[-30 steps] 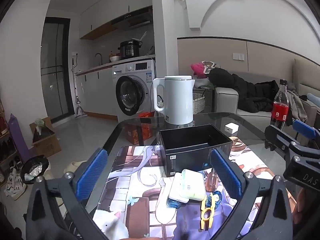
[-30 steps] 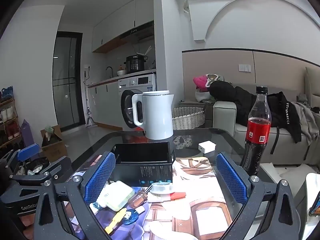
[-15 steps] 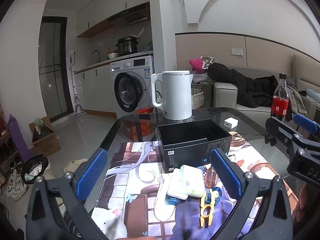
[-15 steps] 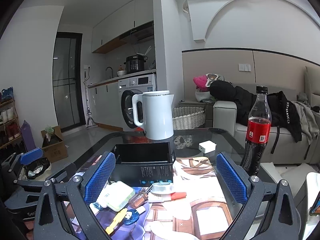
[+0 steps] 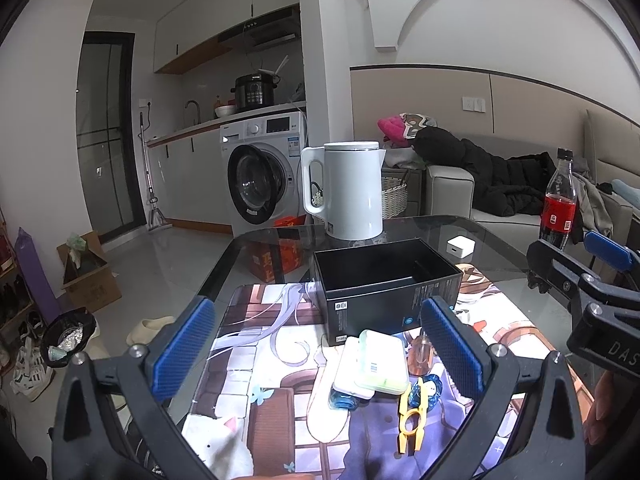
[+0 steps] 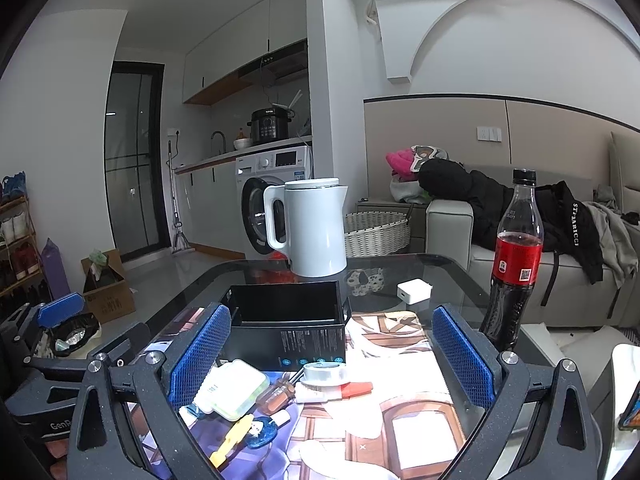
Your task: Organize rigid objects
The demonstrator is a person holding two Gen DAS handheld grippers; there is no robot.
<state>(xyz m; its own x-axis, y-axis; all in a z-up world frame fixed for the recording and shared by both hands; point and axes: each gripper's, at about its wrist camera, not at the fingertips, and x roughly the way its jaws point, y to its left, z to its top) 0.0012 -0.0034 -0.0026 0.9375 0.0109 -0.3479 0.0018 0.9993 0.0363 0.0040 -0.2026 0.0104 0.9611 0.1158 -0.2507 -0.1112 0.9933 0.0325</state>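
Both claws, left claw (image 5: 318, 346) and right claw (image 6: 330, 354), gape empty above one black box (image 5: 384, 286).

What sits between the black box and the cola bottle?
A small white charger on the glass, between black box and cola bottle; right wrist view.

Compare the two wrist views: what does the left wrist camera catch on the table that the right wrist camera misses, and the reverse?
Only the left wrist view shows the right gripper from the side, jaws open.

Only the right wrist view shows the roll of tape and the red-capped tube in front of the box.

Both show the open black box, the white kettle, the cola bottle, the white charger, the green-and-white case and the yellow clip.
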